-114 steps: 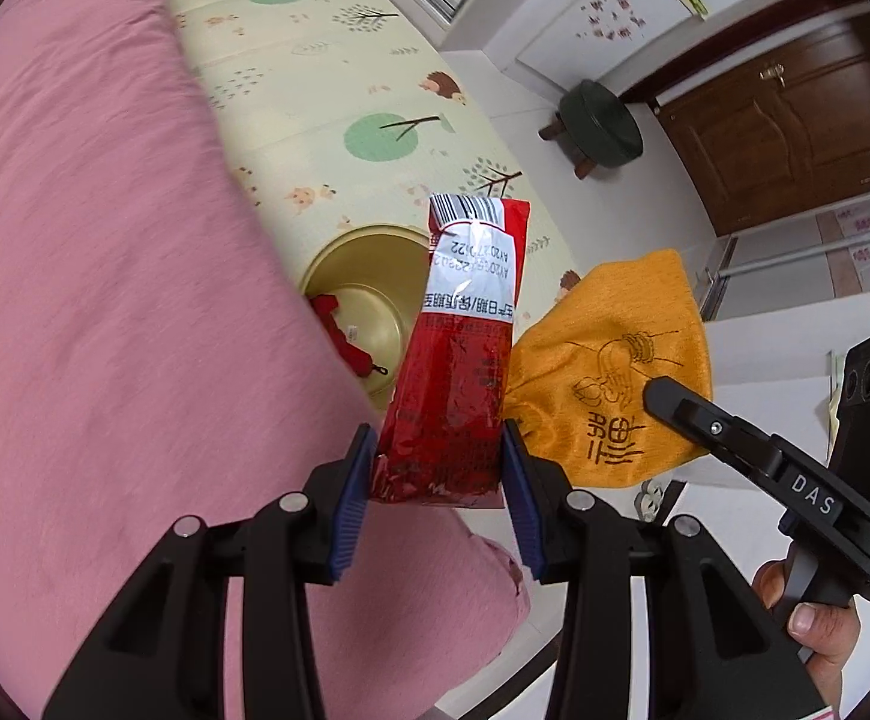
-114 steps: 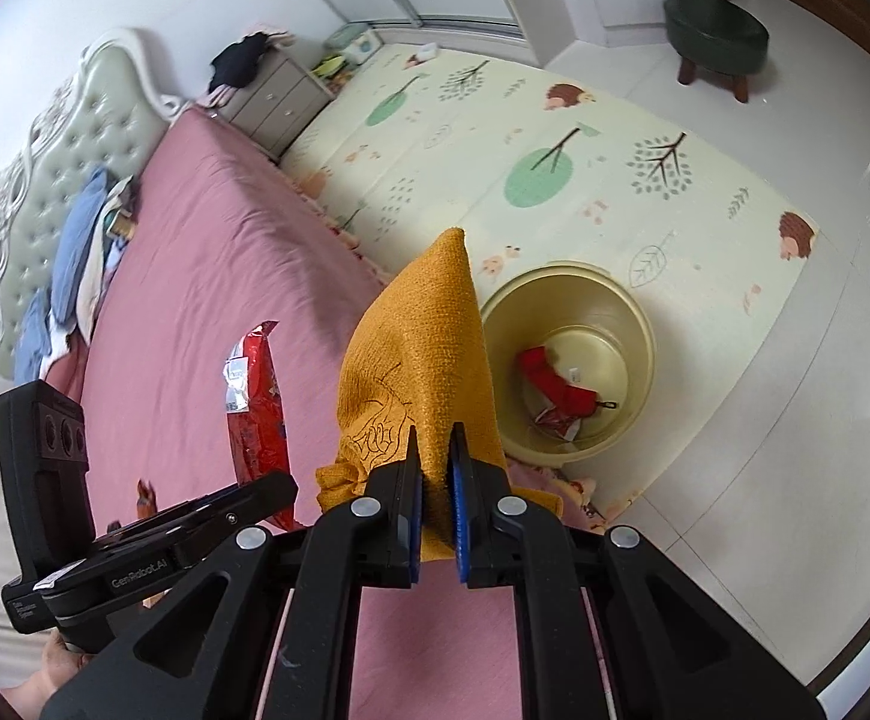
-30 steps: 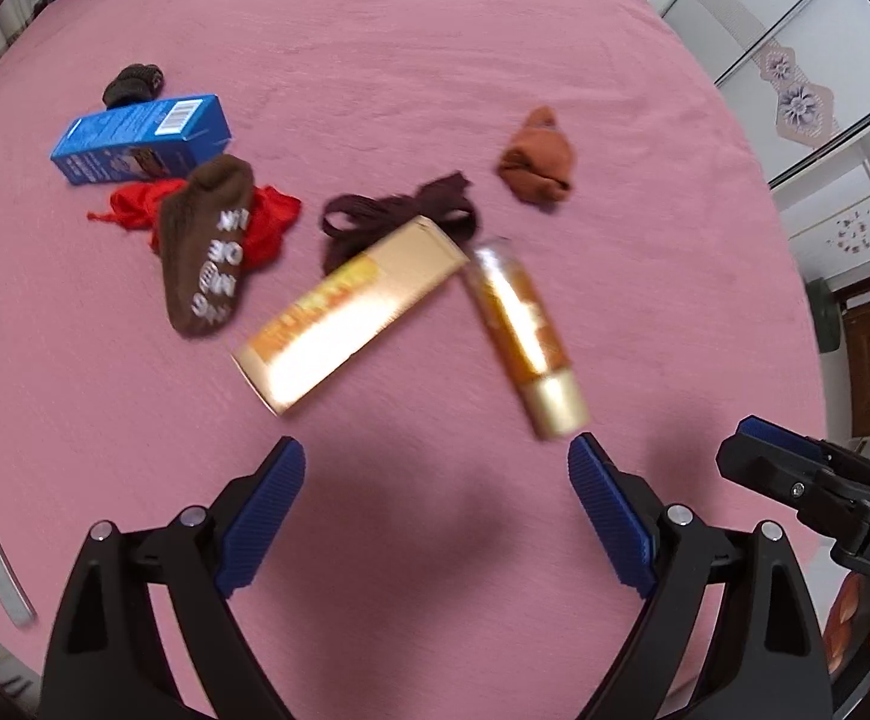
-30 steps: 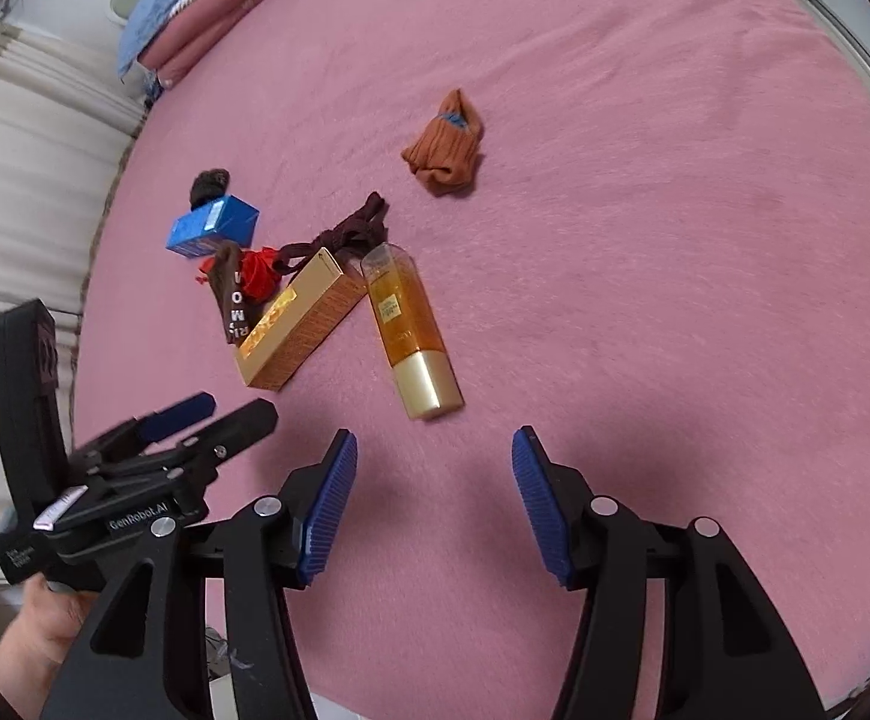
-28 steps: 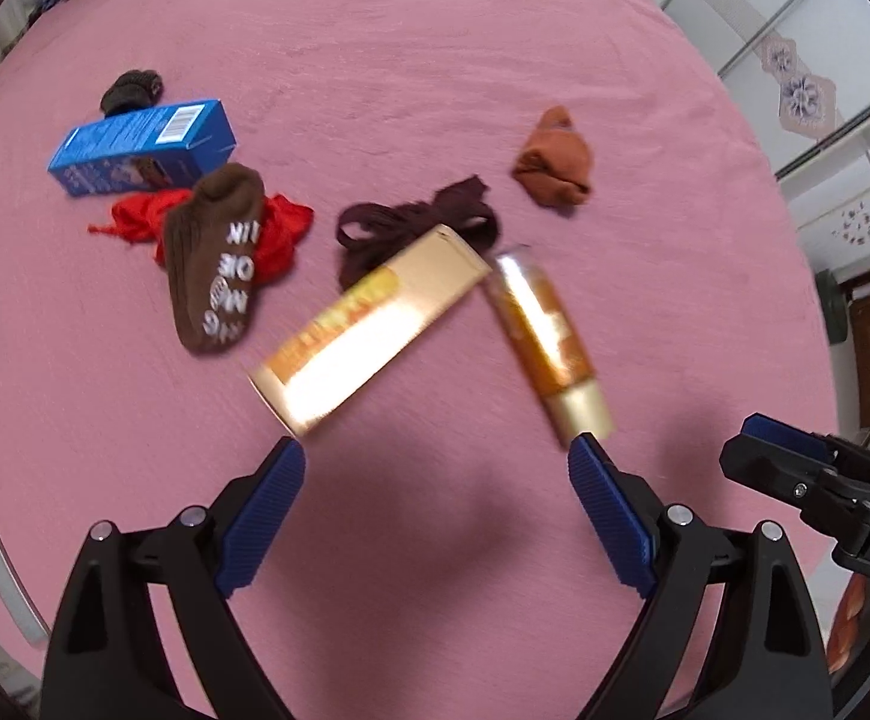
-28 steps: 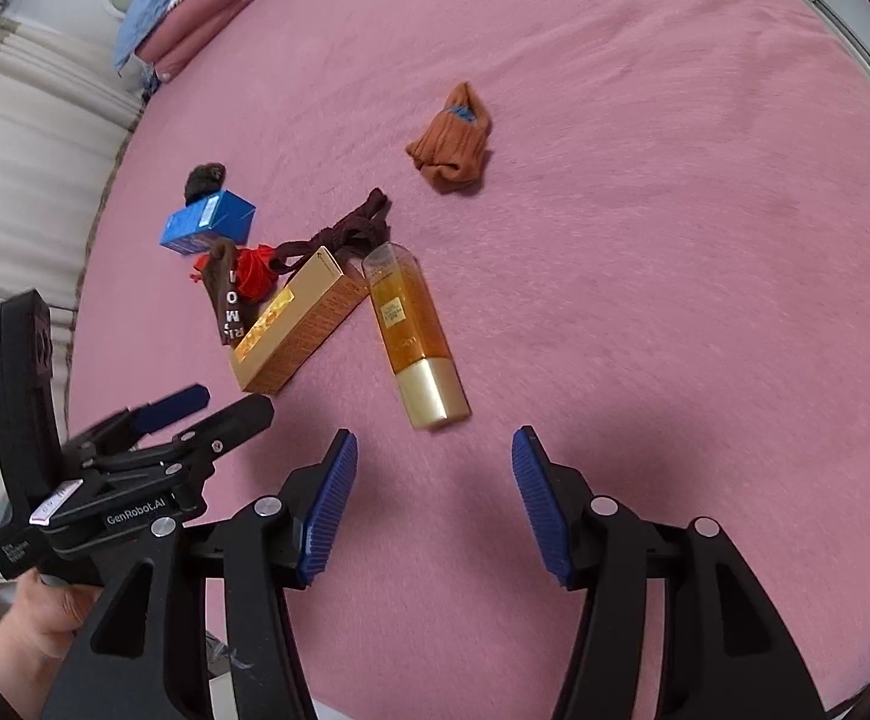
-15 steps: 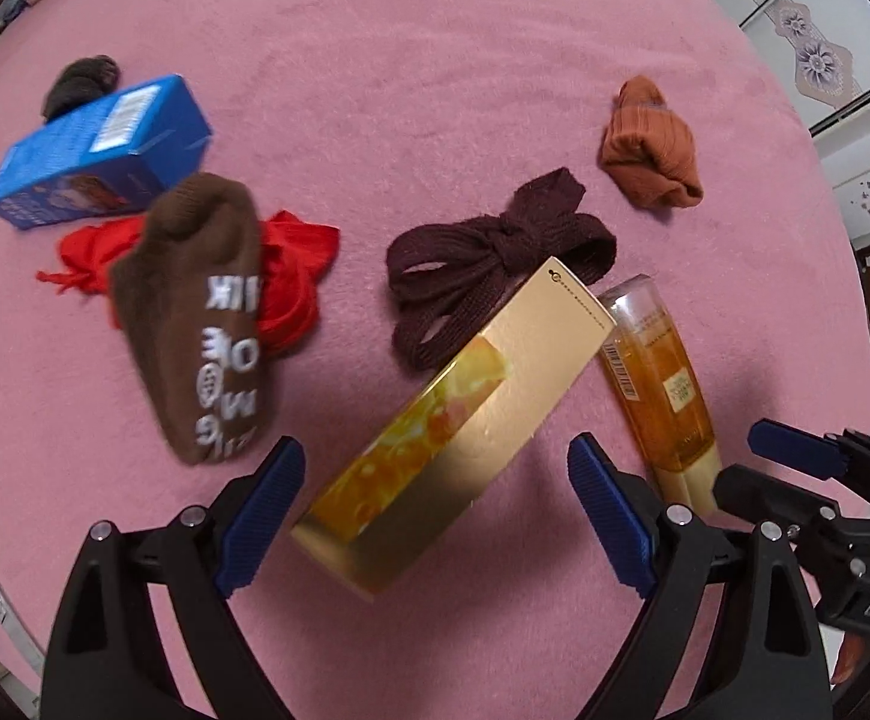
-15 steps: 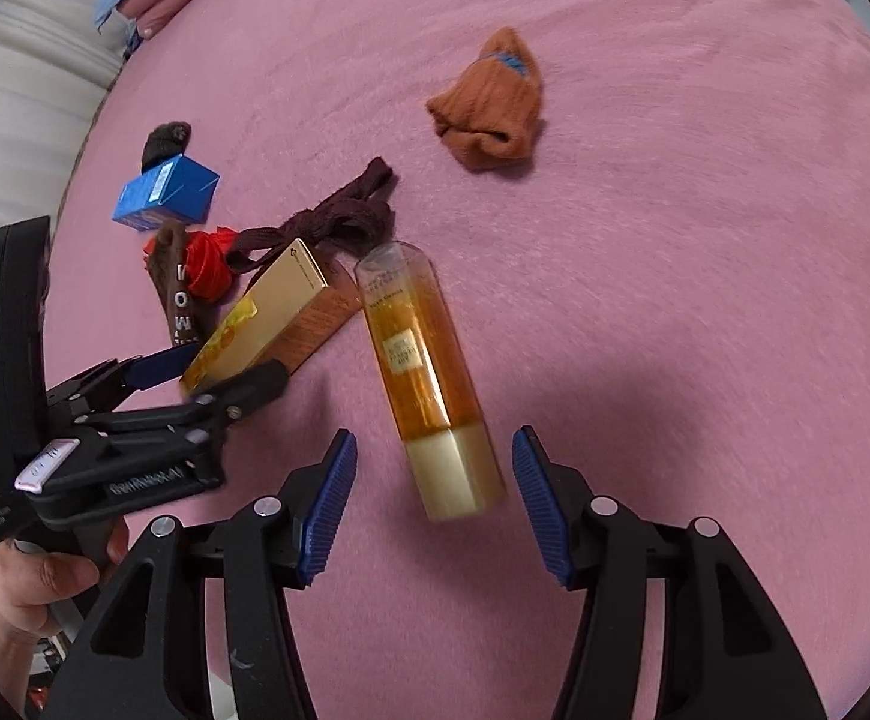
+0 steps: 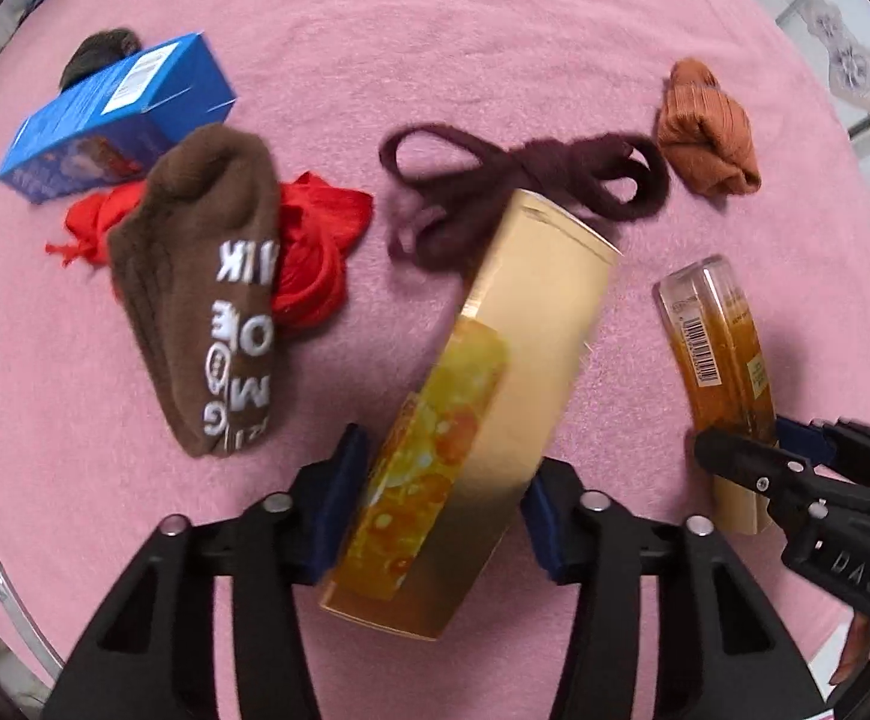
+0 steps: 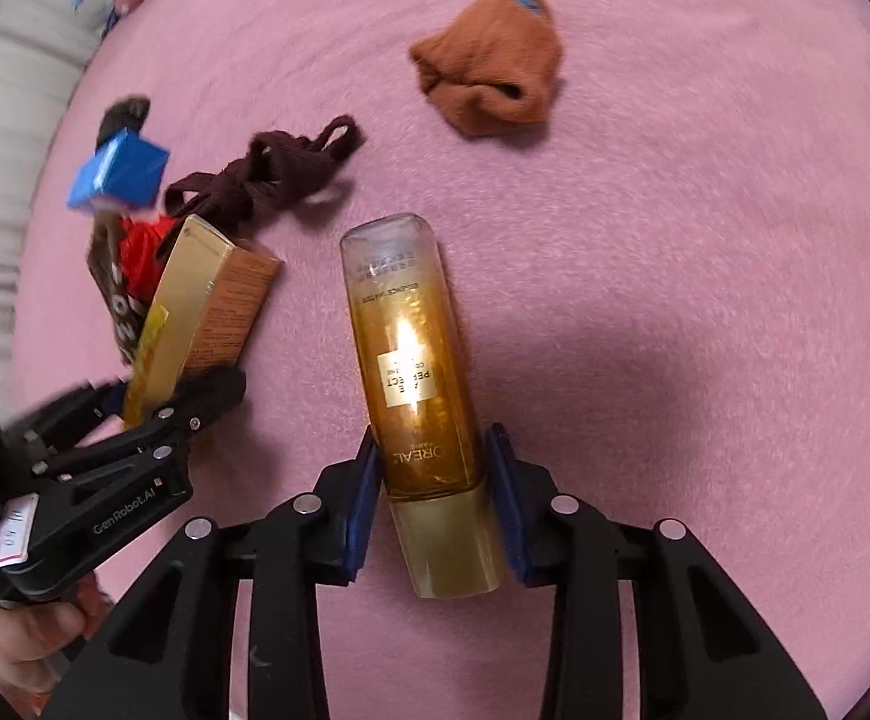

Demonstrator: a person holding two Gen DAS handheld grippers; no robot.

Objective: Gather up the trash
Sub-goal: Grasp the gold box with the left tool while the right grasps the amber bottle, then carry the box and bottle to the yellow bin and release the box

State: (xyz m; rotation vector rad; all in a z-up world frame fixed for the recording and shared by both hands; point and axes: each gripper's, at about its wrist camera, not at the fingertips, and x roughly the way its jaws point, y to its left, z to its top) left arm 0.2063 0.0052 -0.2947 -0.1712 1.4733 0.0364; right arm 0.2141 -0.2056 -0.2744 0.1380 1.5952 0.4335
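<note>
On the pink bedspread (image 9: 555, 30), you are working both grippers at once. Your left gripper (image 9: 444, 510) is reaching straight down over the near end of the gold carton (image 9: 483, 396); its jaws have just been closing and the blue pads are now sitting against both long sides of the carton, pinching it. Your right gripper (image 10: 432, 501) is straddling the amber bottle (image 10: 414, 372) just above its gold cap; its jaws have just been closing too, and the left pad is touching the bottle, while on the right side you cannot tell for sure whether the pad is pressing or a sliver apart.

The carton's far end is lying over the dark maroon tie (image 9: 525, 174), so that edge is crowded. The brown sock (image 9: 201, 294) is lying just left of your left gripper, draped over the red cloth (image 9: 315, 252), with the blue box (image 9: 117, 114) beyond them. The rust-coloured sock (image 10: 489, 54) is sitting well apart from the bottle, past its far end. In the right wrist view, your two grippers are standing near each other, with a strip of bare bedspread between carton and bottle. To the right of the bottle the bedspread is lying open.
</note>
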